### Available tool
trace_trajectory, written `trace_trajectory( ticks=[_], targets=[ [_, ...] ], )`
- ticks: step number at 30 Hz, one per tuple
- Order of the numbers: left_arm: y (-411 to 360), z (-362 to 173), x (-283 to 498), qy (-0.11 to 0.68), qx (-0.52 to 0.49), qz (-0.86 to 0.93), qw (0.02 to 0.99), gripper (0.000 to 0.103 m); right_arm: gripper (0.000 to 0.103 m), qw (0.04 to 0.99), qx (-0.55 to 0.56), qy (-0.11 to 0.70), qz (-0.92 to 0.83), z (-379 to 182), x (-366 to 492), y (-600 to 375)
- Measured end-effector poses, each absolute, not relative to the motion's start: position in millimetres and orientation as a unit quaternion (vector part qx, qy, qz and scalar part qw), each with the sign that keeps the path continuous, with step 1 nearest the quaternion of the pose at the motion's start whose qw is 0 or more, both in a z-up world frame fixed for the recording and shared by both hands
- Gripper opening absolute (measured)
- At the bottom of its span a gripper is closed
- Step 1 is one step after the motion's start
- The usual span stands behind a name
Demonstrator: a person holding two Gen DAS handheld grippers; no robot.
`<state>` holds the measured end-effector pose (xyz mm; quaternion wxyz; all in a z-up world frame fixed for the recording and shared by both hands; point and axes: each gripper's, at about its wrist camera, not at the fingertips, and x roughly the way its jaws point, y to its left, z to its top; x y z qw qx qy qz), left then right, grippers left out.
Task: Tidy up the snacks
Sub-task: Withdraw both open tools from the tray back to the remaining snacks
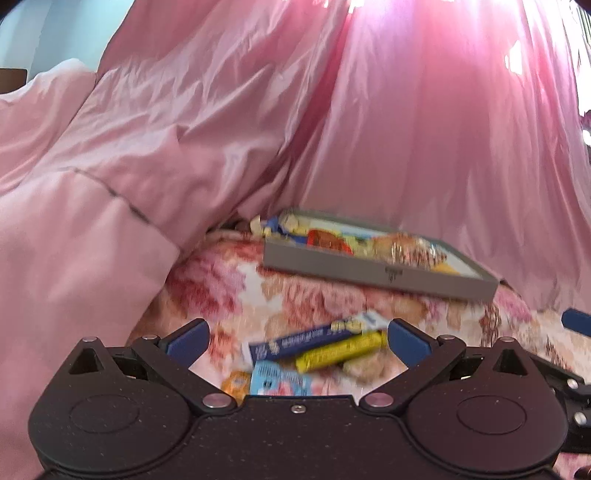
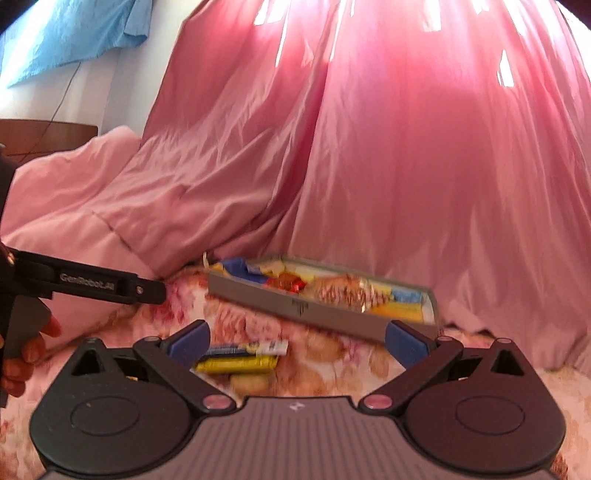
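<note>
A grey shallow box (image 1: pixel 369 271) lies on the floral blanket (image 1: pixel 236 291), filled with several snack packets; it also shows in the right wrist view (image 2: pixel 325 314). Loose snacks lie in front of it: a blue bar (image 1: pixel 314 339), a yellow bar (image 1: pixel 341 352), a light blue packet (image 1: pixel 280 382) and an orange packet (image 1: pixel 234 382). My left gripper (image 1: pixel 297 339) is open and empty, just above these loose snacks. My right gripper (image 2: pixel 295 341) is open and empty; the yellow bar (image 2: pixel 236 363) and blue bar (image 2: pixel 243 348) lie between its fingers, lower left.
A pink duvet (image 1: pixel 92 177) is piled at the left and a pink curtain (image 1: pixel 443 129) hangs behind the box. The left gripper's arm (image 2: pixel 92 282) and the hand holding it show at the left of the right wrist view. A blue cloth (image 2: pixel 74 33) hangs top left.
</note>
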<state>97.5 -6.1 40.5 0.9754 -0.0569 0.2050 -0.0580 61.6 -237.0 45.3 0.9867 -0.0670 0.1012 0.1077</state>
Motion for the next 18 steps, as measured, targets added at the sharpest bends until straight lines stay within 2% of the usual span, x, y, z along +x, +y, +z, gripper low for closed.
trace_trajectory(
  ticks=[11,18],
  targets=[
    [-5,2,74,0.246,-0.040,-0.071,0.966,0.102,0.103,0.984,-0.100,0.120,0.091,11,32,-226],
    [-13,-24,76,0.298,-0.031,-0.085,0.950,0.102,0.103,0.975,-0.120,0.161,0.097,-11,28,-224]
  ],
)
